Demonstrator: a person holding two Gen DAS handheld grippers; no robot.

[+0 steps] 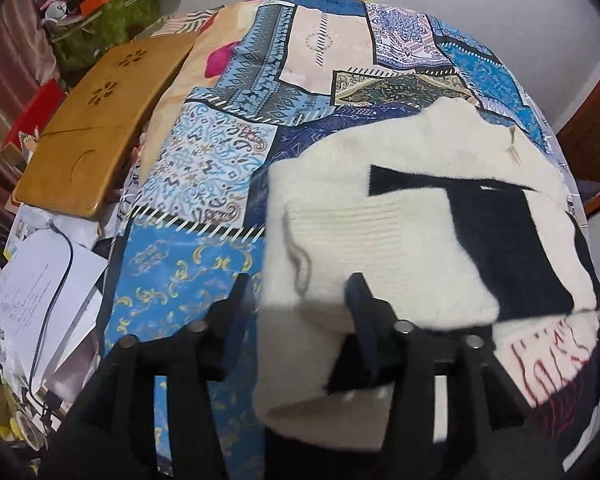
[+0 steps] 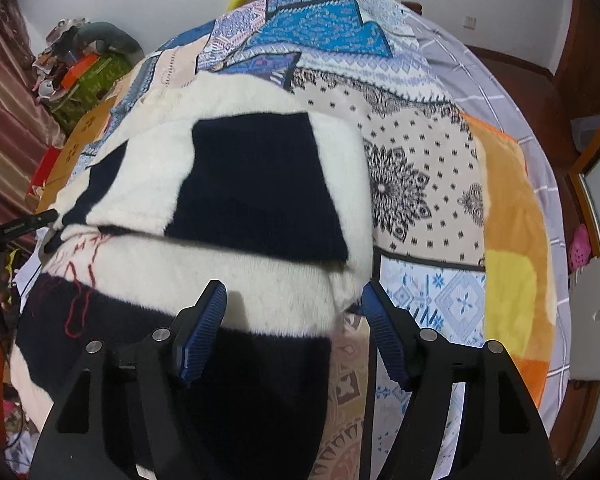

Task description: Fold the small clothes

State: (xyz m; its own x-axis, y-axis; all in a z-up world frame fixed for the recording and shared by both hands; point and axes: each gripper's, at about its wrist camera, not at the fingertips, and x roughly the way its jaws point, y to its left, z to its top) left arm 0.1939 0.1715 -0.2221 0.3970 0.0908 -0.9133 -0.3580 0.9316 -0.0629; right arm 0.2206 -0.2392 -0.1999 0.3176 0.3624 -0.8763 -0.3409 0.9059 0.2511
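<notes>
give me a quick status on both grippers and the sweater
Left gripper open, sweater edge between fingers. Right gripper open over sweater. Nothing blocking.

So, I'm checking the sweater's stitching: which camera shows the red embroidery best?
The left wrist view: the red embroidery is larger, its strokes distinct on the sweater. The right wrist view shows it small, near the edge.

- Both views: even, fairly bright indoor light, no harsh glare; source not visible.
- Strong fisheye bending; dark vignette fills the corners.
- Left wrist view: sweater [image 1: 400, 216] edge nearest the lens is smeared by blur.
- Right wrist view: soft shadow lies beneath the sweater's [image 2: 256, 184] folded flap; focus is sharper overall.
</notes>
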